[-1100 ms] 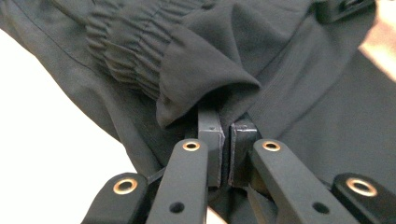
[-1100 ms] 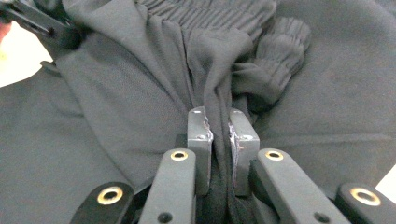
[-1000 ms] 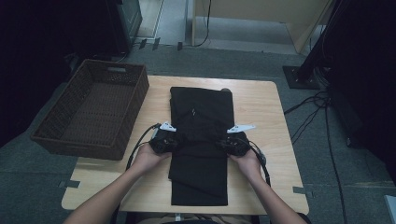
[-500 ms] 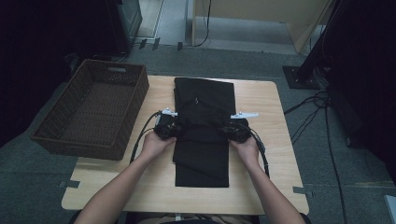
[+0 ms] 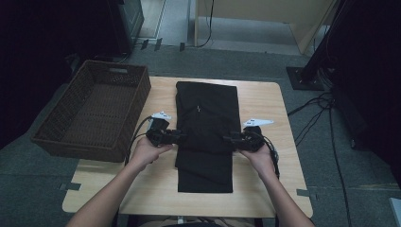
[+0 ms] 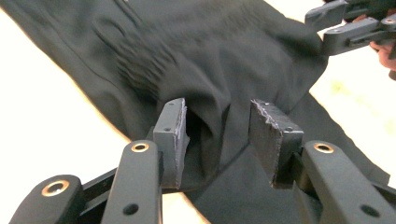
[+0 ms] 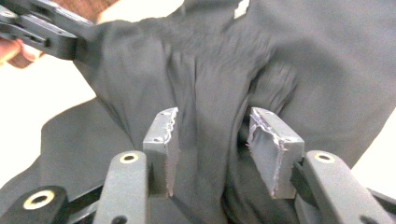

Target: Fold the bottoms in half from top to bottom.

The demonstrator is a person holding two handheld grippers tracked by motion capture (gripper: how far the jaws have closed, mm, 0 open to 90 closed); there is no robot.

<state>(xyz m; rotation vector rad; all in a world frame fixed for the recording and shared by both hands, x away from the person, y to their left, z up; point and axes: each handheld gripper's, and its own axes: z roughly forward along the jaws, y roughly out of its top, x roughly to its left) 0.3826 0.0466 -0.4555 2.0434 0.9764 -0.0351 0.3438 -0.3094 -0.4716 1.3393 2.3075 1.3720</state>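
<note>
Folding in progress: black trousers (image 5: 206, 127) lie as a long folded strip on the table (image 5: 265, 101); left gripper (image 5: 176, 137) and right gripper (image 5: 232, 140) have just been opening, jaws parted, cloth loose between them; wicker basket (image 5: 97, 111) awaits; a further fold likely remains

table (image 5: 265, 101): wood | on it: 1 folded black garment (image 5: 206, 127) | basket (image 5: 94, 111) overhanging left edge

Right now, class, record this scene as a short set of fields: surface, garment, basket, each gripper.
surface: wooden table
garment: black cloth, folded into a long strip, lying flat
basket: brown wicker basket, left of the cloth
left gripper: at the cloth's left edge, jaws just opened
right gripper: at the cloth's right edge, jaws just opened
</note>
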